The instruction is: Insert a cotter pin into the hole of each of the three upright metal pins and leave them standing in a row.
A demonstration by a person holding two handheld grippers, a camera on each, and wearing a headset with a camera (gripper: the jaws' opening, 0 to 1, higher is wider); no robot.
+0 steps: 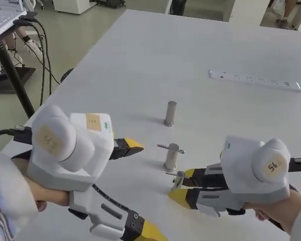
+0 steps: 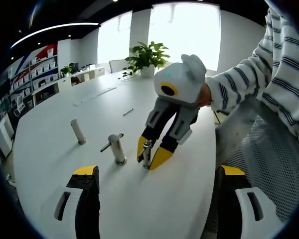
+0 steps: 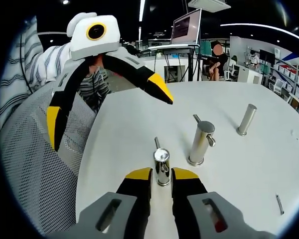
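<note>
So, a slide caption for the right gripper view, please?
Right tongs grip the nearest metal pin; the middle pin holds a cotter pin.

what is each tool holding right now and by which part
The right tool grips the nearest metal pin by its lower shaft, one jaw on each side. The left tool is open and holds nothing.

This looks like an open-plan office with a lab or test area. A broad white counter (image 1: 190, 50) carries a white power strip (image 1: 255, 81), and a laptop (image 1: 2, 15) sits on a stand beside it with black cables (image 1: 42, 55) trailing to the floor. Shelves (image 2: 32, 74) stacked with boxes line one wall, under a long ceiling light strip (image 2: 55, 29). A potted plant (image 2: 147, 56) stands by a bright window (image 2: 182, 30). A grey mesh chair (image 3: 35, 149) is pulled up close, and beyond it are a raised monitor (image 3: 185, 27) and a seated person (image 3: 215, 64) among more desks.
</note>
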